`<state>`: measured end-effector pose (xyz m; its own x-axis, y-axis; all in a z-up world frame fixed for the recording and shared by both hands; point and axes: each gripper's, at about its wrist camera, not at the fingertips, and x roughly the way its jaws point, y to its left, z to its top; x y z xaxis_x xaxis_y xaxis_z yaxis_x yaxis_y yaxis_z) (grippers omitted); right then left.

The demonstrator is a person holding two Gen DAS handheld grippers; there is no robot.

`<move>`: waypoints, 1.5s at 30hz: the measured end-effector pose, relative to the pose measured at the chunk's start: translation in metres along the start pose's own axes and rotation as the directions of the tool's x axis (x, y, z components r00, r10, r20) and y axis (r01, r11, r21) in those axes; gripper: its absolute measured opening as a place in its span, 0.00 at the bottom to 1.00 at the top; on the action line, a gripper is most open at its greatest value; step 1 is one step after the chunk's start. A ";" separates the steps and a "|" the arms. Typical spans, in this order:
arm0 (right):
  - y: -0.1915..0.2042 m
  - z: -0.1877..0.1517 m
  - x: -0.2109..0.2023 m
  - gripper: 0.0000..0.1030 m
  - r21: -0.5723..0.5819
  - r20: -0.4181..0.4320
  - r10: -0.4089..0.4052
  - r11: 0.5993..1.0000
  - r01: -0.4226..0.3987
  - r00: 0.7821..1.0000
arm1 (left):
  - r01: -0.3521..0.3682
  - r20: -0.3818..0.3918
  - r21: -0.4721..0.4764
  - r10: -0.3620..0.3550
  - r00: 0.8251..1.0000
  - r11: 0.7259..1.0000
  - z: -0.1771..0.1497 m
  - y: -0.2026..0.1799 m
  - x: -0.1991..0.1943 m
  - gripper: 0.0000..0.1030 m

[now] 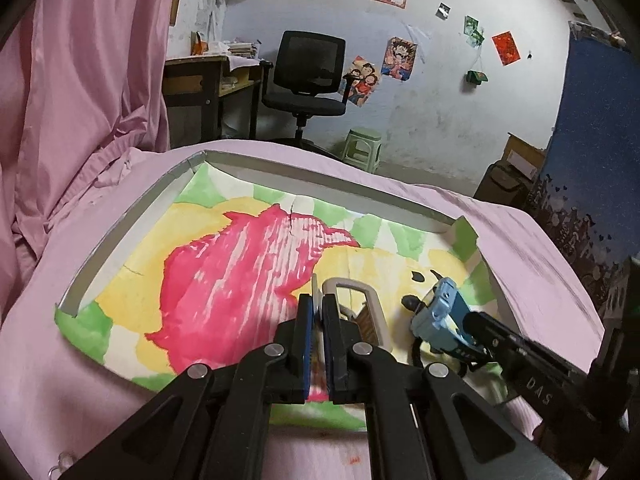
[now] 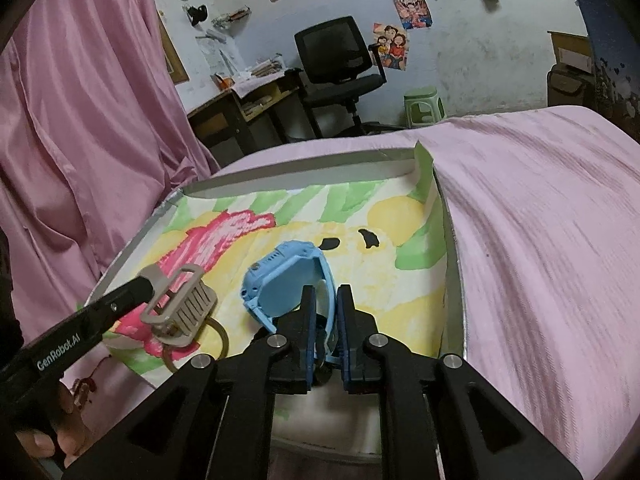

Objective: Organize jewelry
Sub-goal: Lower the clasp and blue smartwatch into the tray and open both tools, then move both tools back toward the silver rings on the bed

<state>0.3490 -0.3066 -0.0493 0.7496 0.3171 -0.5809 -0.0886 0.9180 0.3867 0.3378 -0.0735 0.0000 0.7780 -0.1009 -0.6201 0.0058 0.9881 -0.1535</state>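
the left claw [image 1: 317, 312] was clenched on a beige hair clip [image 1: 354, 312], gripping its looped end so the comb teeth pointed away and hung clear. in the right wrist view the clip [image 2: 180, 300] sat just above the near left part of the tray [image 2: 248, 184], probably held there for setting down. the right claw [image 2: 325, 308] gripped the strap of a blue watch [image 2: 280, 280], pinching the band rather than the bulky face, which leaned onto the tray's painted paper lining [image 1: 132, 280]. a thin ring [image 2: 218, 340] lay under the clip, its material unclear. both items were over the tray's near half, apart from each other, likely so each got its own spot. the tray rested on a pink bed [image 2: 540, 220].
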 end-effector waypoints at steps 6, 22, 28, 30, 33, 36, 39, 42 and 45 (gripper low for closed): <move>0.001 0.000 -0.025 0.28 -0.008 0.079 0.011 1.000 -0.010 0.997 | 0.021 0.052 -0.016 -0.020 0.998 1.000 -0.005 0.006 -0.022 0.08; 0.020 -0.009 -0.121 0.78 -0.096 0.321 0.058 0.995 -0.028 0.945 | 0.017 0.248 0.014 -0.020 0.968 1.000 -0.028 0.011 -0.102 0.72; 0.023 -0.025 -0.154 0.95 -0.134 0.368 0.093 0.990 -0.046 0.925 | 0.027 0.293 -0.026 -0.019 0.956 0.999 -0.044 0.023 -0.127 0.89; 0.025 -0.032 -0.162 0.99 -0.150 0.385 0.103 0.988 -0.048 0.917 | 0.029 0.302 -0.028 -0.020 0.953 0.999 -0.049 0.027 -0.135 0.93; 0.029 -0.041 -0.172 0.99 -0.176 0.398 0.103 0.984 -0.034 0.911 | 0.019 0.317 -0.018 -0.012 0.948 1.000 -0.060 0.031 -0.147 0.98; 0.032 -0.048 -0.183 0.99 -0.197 0.411 0.100 0.980 -0.019 0.906 | 0.011 0.322 -0.001 -0.010 0.947 1.000 -0.069 0.032 -0.157 0.99; 0.037 -0.053 -0.192 0.99 -0.214 0.417 0.095 0.977 -0.004 0.904 | 0.014 0.327 0.009 -0.016 0.945 1.000 -0.078 0.035 -0.167 0.99; 0.042 -0.060 -0.199 0.99 -0.227 0.413 0.087 0.974 0.010 0.907 | 0.014 0.331 0.016 -0.018 0.943 1.000 -0.085 0.035 -0.175 0.99; 0.045 -0.066 -0.204 0.99 -0.234 0.399 0.075 0.972 0.022 0.914 | 0.012 0.330 0.030 -0.021 0.944 0.999 -0.093 0.037 -0.182 0.99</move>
<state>0.1488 -0.3149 0.0396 0.9401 0.2637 -0.2161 -0.2230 0.9550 0.1956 0.1376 -0.0294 0.0355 0.9415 -0.0776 -0.3279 0.0335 0.9899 -0.1380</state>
